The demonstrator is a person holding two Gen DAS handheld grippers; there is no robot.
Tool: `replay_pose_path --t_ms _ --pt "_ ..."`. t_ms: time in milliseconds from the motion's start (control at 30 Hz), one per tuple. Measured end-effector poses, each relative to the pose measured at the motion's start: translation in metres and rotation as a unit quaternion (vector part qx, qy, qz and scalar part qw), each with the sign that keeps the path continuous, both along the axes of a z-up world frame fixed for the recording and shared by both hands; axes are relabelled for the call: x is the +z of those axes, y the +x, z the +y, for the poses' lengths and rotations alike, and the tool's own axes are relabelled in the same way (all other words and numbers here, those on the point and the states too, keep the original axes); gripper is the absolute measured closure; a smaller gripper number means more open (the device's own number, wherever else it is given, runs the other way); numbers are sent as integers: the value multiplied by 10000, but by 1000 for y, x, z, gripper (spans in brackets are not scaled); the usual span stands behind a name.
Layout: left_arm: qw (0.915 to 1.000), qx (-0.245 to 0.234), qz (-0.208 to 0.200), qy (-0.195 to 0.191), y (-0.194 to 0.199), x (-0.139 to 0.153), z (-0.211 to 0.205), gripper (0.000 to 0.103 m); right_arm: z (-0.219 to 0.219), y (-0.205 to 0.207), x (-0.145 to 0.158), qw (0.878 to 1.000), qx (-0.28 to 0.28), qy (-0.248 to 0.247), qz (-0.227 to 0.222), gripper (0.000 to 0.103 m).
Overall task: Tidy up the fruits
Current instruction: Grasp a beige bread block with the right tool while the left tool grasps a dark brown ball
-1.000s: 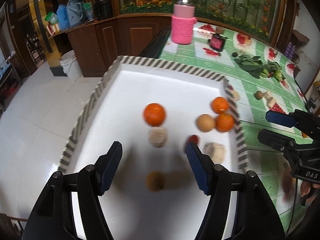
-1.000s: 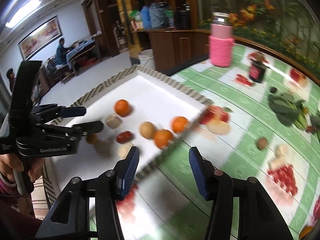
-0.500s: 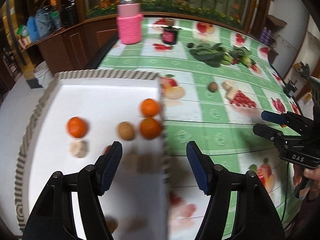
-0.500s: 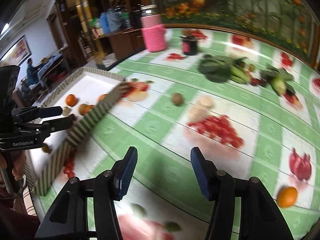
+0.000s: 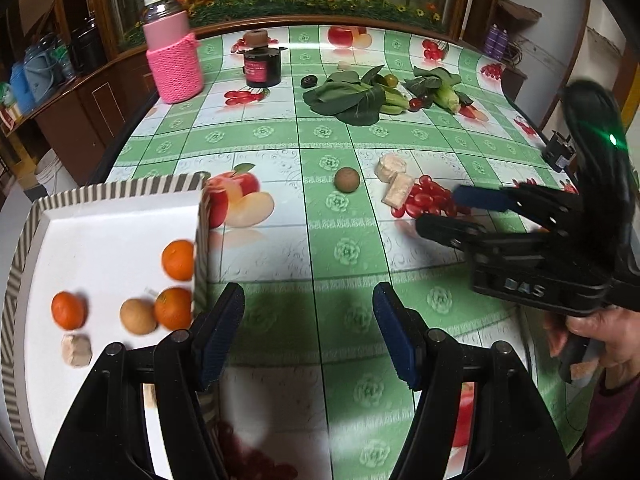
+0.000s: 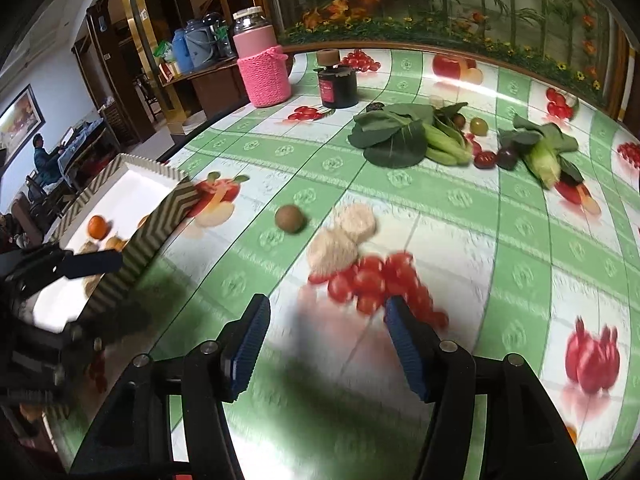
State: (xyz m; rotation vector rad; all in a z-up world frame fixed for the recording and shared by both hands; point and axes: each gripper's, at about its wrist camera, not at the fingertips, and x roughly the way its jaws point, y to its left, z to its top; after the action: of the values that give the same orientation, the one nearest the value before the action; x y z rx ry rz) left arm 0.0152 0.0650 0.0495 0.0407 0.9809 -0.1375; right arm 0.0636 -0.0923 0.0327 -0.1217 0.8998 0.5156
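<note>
Right gripper (image 6: 326,344): spread wide and empty, held low over the table (image 6: 520,288), pointed at the loose items ahead.
Left gripper (image 5: 308,332): also spread and empty, held over bare cloth just right of the tray (image 5: 202,216) wall.
Nearest items: two pale chunks (image 6: 344,236) are seen just beyond the right fingers (image 6: 248,344), touching each other and lying on a printed cherry cluster; what they are cannot be told.
Brown fruit (image 6: 291,219): round, alone on the cloth, slightly farther out and to the left of the chunks, between them and the tray.
Key relation: the brown fruit lies ahead and left of the right gripper, ahead and a little right of the left one; being round, it has no long axis to align with. The right gripper is judged the nearer, as its fingers are seen reaching past the left gripper toward that group.
Tray: white inside, striped wall, at the table's left edge; three oranges (image 5: 178,260), a tan round fruit (image 5: 137,316) and a pale chunk (image 5: 76,350) are already in it.
Farther out: greens (image 6: 400,136), corn (image 6: 544,164) and small dark and red fruits lie at the far side, with a pink jar (image 6: 262,68) and a dark jar (image 6: 337,80) behind.
Progress: judged partly done, with loose fruit not yet gathered.
</note>
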Motion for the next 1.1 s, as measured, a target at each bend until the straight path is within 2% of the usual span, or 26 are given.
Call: replay_pose_path --t_ms 233,267,300,467,767,1033,1100 --pt "9999 18 144 30 24 -5 -1 37 14 39 -17 9997 9 112 229 43" --pt "9999 12 148 47 27 -6 -2 37 17 40 -18 9999 27 58 137 59" --pt "9999 8 149 56 29 -6 -3 37 19 40 -18 9999 46 -58 73 69" --pt "9998 -53 199 56 51 -11 -12 37 12 35 -14 9999 52 -109 23 69" --pt "9992 -290 279 26 87 -21 -34 37 -16 23 -9 9998 -159 145 46 69" --pt "9990 -274 356 -1 102 -32 -38 37 -17 21 -14 9996 -108 209 121 69" --pt "9989 -314 334 -8 105 -33 -39 41 -18 22 -14 9996 -103 247 128 69"
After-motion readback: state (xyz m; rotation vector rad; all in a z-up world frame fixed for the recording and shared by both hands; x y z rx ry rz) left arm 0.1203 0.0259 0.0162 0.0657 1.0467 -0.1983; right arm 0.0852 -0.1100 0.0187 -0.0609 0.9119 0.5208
